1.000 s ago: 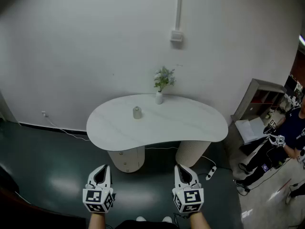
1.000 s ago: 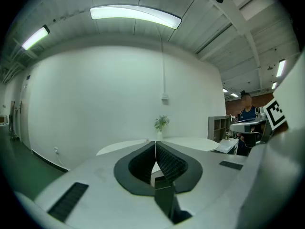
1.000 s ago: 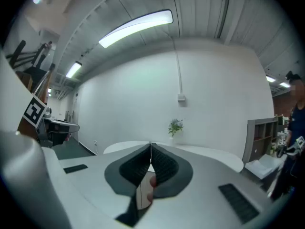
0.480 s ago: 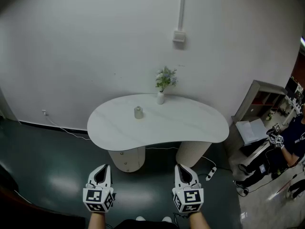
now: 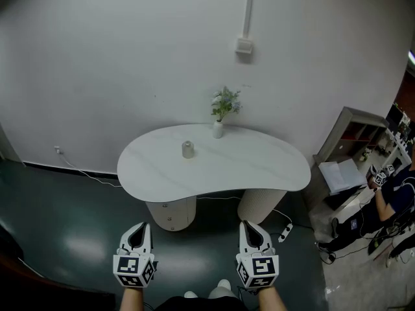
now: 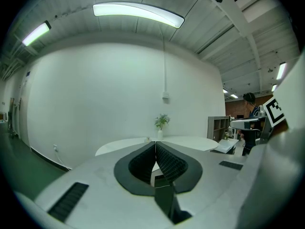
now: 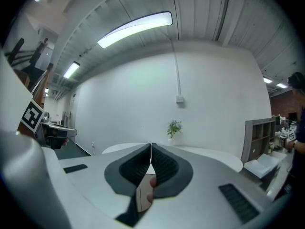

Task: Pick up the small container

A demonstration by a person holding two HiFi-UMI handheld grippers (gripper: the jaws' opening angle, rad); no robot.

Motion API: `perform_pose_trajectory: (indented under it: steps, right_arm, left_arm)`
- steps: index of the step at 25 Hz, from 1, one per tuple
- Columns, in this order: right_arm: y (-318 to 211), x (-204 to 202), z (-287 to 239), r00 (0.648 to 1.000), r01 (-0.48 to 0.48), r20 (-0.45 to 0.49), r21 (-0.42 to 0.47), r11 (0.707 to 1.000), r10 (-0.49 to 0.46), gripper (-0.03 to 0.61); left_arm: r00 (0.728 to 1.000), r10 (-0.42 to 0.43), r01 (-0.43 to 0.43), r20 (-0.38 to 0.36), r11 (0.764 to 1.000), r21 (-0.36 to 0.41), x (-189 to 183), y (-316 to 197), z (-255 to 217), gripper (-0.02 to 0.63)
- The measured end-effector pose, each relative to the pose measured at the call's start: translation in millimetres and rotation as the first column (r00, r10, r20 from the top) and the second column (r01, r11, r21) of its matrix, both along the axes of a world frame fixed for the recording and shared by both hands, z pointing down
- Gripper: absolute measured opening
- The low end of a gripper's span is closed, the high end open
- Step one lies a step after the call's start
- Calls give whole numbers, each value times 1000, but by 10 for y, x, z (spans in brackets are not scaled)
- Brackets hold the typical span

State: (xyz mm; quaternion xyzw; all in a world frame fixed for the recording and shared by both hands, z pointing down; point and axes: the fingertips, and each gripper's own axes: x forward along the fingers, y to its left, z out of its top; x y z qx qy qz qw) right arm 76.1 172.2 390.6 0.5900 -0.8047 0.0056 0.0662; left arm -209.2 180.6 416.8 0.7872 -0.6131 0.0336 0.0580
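A small pale container stands on the white kidney-shaped table, left of its middle. Both grippers hang low in the head view, well short of the table and over the dark floor. My left gripper is shut with nothing between its fingers, and my right gripper is shut and empty too. In the left gripper view the shut tips point toward the table. In the right gripper view the tips point at the same table; the container is hidden behind the jaws.
A white vase with a green plant stands at the table's far edge by the wall. A grey shelf unit and a seated person are at the right. A power strip and cable lie on the floor near the table base.
The grippers hold their places. The view has shifted slightly, and the person at the right has moved toward the frame's edge.
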Motion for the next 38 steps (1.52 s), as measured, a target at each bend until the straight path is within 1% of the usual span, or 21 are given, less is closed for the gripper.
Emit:
perform_pose_trajectory:
  steps: [7, 15, 21, 28, 38]
  right_arm:
    - [-58, -11, -15, 1000, 9, 14, -5, 1000, -9, 66]
    - [-276, -52, 10, 999, 28, 20, -9, 1000, -28, 66]
    - [-558, -63, 35, 999, 40, 13, -24, 999, -40, 66]
    - [-846, -65, 139, 998, 57, 24, -42, 997, -56, 66]
    - [-1483, 11, 260, 996, 77, 48, -77, 994, -74, 66]
  left_arm:
    - [1000, 12, -12, -3, 1000, 1, 32, -82, -14, 12]
    - [1000, 8, -8, 20, 1000, -11, 47, -240, 17, 12]
    - [1000, -4, 5, 26, 1000, -24, 31, -500, 5, 12]
    - [999, -10, 12, 35, 999, -52, 64, -743, 133, 12]
    - [998, -37, 40, 43, 996, -85, 120, -1312, 242, 14]
